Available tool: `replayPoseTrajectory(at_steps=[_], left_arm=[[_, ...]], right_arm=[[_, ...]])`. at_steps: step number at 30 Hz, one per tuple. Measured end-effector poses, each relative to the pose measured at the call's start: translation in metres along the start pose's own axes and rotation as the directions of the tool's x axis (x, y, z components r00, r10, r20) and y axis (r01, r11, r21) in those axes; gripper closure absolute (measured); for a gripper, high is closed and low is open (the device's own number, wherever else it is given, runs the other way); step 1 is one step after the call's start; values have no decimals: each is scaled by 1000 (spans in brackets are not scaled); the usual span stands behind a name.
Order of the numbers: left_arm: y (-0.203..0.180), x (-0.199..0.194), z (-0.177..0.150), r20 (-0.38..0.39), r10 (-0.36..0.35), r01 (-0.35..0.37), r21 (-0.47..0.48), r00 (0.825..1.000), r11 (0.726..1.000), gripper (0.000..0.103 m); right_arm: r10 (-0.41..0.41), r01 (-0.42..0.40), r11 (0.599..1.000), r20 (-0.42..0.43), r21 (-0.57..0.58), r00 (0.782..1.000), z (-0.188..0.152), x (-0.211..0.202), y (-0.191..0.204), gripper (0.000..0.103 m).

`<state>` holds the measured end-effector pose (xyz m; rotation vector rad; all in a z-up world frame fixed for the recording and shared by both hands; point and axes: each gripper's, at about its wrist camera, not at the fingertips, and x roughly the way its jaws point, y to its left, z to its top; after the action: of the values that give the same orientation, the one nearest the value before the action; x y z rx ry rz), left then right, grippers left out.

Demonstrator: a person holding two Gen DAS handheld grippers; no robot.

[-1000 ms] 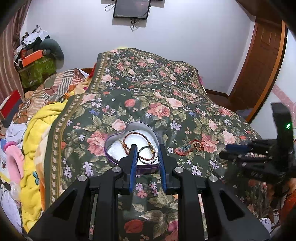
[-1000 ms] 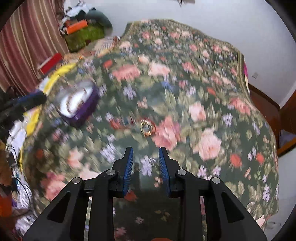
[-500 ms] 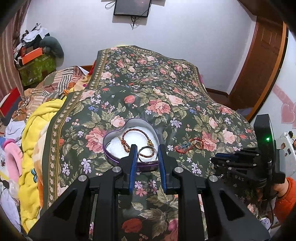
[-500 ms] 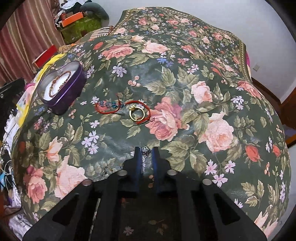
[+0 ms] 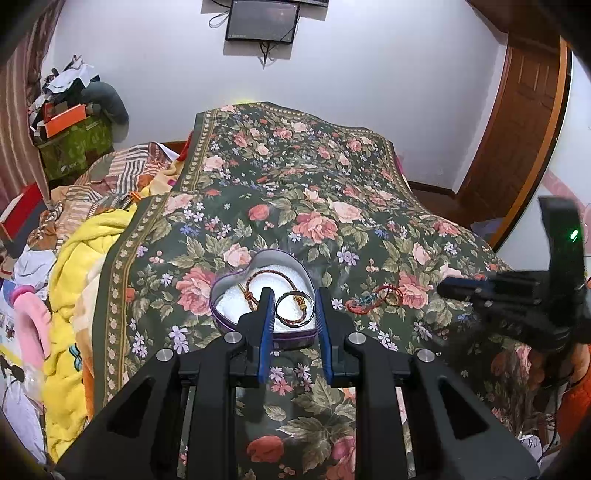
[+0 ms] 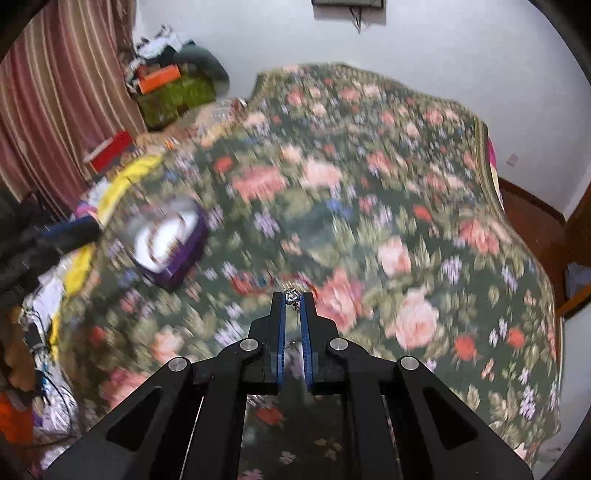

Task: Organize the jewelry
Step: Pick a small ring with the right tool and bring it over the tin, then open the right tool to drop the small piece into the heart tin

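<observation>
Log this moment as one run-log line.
right gripper: shut on small silver jewelry piece | left gripper: open by purple heart-shaped tin | red cord bracelet: on floral bedspread

Home bedroom, floral bedspread (image 5: 295,192) over bed, wall-mounted TV (image 5: 262,20), wooden door (image 5: 517,122), striped curtain (image 6: 55,92)

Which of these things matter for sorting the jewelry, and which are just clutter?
Job:
heart-shaped tin
braided bracelets inside it
red cord bracelet on the bedspread
small silver piece in the right gripper

Clutter:
yellow blanket
orange box
wall screen
</observation>
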<state>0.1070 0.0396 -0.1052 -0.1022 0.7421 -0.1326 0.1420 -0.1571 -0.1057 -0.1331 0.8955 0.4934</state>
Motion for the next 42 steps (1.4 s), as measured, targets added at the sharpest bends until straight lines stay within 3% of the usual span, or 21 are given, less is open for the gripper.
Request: replayPoseTrajectory(at_steps=[11,16,23,27,42], left_arm=[[11,-9,8,31,35,-35,-9,999,999,82],[22,-9,12,41,53,-52,-30,998,998,82],[31,-5,17,38,71,-70,-30,997,997,82],[34,3,14,19,75,-75,-27,997,997,82],[42,37,9,-56,9,-13,-65,998,998,82]], right_arm=[[120,-113,992,137,-56,983,44,-17,46,96],[173,-162,984,149,-78,974,56,-12,67,96],[216,-207,974,117,-88,969,62,10,86,96],[199,-190,977,89,-98,976,62,25,94,96],[200,-200,977,-5,-81,980,62,59,94,96]])
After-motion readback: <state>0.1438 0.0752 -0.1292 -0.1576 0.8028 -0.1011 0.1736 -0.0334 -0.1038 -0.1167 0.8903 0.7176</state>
